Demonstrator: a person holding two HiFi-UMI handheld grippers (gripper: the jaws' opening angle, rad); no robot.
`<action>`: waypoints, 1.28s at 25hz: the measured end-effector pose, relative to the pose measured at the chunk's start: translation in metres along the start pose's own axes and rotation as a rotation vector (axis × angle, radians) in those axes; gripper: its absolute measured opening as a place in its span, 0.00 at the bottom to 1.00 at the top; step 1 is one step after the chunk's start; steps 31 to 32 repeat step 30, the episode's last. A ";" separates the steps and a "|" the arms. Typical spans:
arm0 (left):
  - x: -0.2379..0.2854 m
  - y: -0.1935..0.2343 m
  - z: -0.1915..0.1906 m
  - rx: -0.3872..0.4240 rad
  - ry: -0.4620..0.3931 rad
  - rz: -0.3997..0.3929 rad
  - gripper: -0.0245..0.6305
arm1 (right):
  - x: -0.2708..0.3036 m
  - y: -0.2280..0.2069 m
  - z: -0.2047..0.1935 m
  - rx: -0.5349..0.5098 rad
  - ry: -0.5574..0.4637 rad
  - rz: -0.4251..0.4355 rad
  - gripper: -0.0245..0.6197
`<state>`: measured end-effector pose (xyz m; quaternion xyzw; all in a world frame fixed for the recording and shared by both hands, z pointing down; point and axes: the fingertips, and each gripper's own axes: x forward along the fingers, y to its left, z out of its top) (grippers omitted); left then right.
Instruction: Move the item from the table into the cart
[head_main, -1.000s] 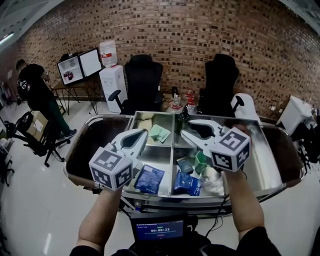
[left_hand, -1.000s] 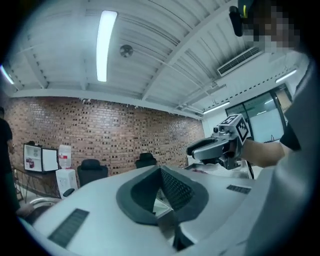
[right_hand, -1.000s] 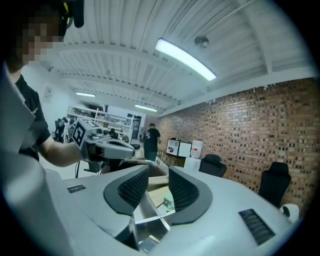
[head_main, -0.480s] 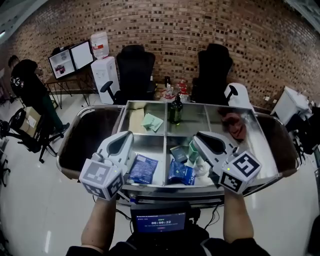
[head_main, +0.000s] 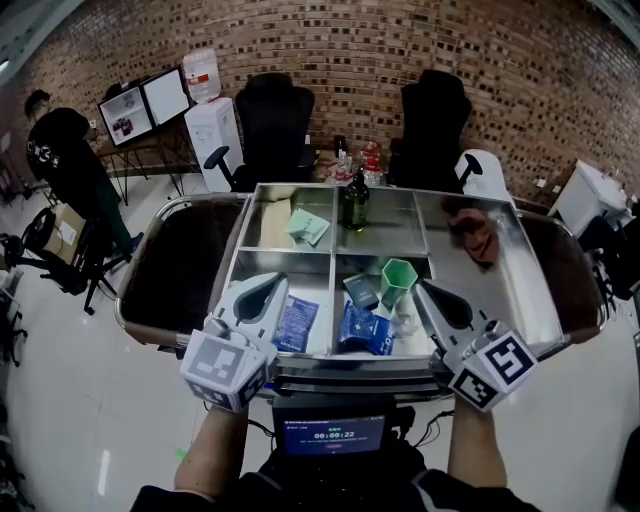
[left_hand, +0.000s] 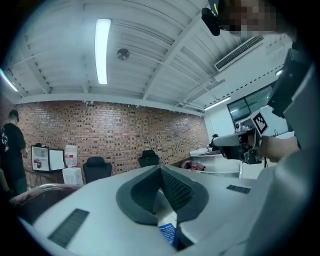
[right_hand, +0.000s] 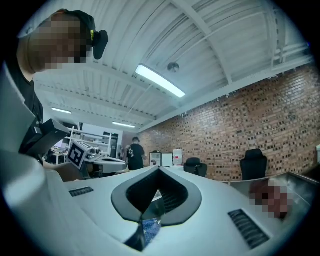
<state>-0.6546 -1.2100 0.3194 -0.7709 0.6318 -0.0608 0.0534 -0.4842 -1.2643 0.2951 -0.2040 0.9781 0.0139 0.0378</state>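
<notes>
A steel cart (head_main: 520, 290) with several compartments stands in front of me in the head view. A green cup (head_main: 397, 280) stands upright in the near middle compartment, beside blue packets (head_main: 364, 330) and a small dark packet (head_main: 361, 290). My right gripper (head_main: 420, 287) hovers at the cart's near edge, just right of the cup and apart from it, shut with nothing between its jaws. My left gripper (head_main: 272, 284) hangs over the near left compartment above another blue packet (head_main: 296, 322), also shut and empty. Both gripper views look up at the ceiling along jaws that meet, left gripper (left_hand: 161, 170), right gripper (right_hand: 159, 172).
Farther back in the cart are a dark bottle (head_main: 354, 205), a green packet (head_main: 307, 226) and a red cloth (head_main: 472, 232). A screen (head_main: 333, 436) is mounted at the cart's front. Two black chairs (head_main: 275, 120), a water dispenser (head_main: 212, 120) and a person (head_main: 65, 170) are behind.
Both grippers have drawn back toward the cart's near edge. The right gripper's jaws have closed and it has moved off the green cup, which now stands in plain view.
</notes>
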 end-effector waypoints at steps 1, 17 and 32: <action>0.000 0.000 -0.003 0.003 0.013 0.007 0.04 | -0.001 -0.001 -0.001 -0.001 -0.003 -0.001 0.04; 0.005 -0.018 -0.007 -0.014 -0.011 -0.041 0.04 | -0.008 -0.004 -0.006 0.004 -0.003 -0.008 0.04; 0.010 -0.019 -0.005 -0.045 -0.034 -0.041 0.04 | -0.012 -0.006 -0.013 0.025 -0.013 -0.029 0.04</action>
